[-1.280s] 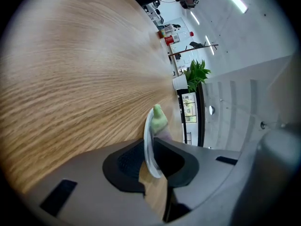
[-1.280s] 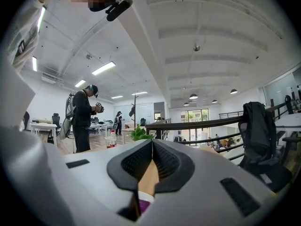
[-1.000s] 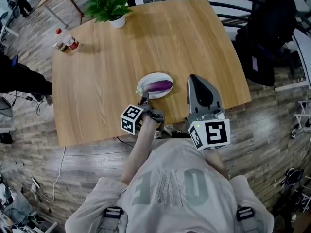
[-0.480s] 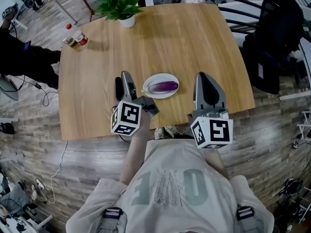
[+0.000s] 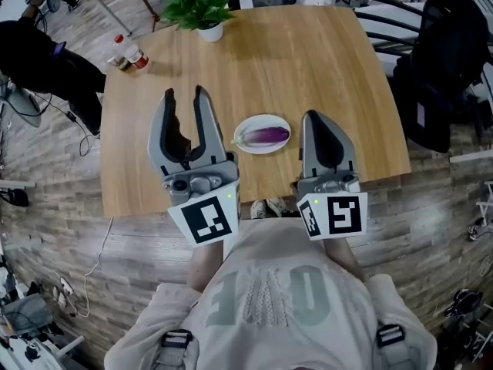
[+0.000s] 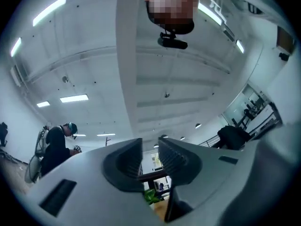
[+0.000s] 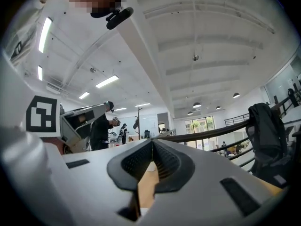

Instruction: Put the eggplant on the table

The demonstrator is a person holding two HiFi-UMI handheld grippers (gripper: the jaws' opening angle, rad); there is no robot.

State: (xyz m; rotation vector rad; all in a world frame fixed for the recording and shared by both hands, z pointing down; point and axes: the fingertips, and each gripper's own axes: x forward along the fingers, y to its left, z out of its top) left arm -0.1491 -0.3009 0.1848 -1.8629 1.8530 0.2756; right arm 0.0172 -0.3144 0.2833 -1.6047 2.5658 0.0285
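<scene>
Right gripper (image 7: 151,145) jaws together, nothing between them, wooden table (image 7: 146,189) below, standing person (image 7: 99,131) left, black jacket (image 7: 263,121) right

a person in black (image 5: 46,48), off the table's (image 5: 308,60) far left corner, was cut off by the view's left edge. two bottles (image 5: 129,55) at that corner were too small to read. the right gripper (image 5: 310,116) hid part of the table's near edge; its own view showed only a sliver of tabletop.

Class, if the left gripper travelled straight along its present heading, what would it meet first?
Probably the potted plant at the far edge of the table, though the left gripper, jaws closing on nothing, tilts upward and may clear it.
</scene>
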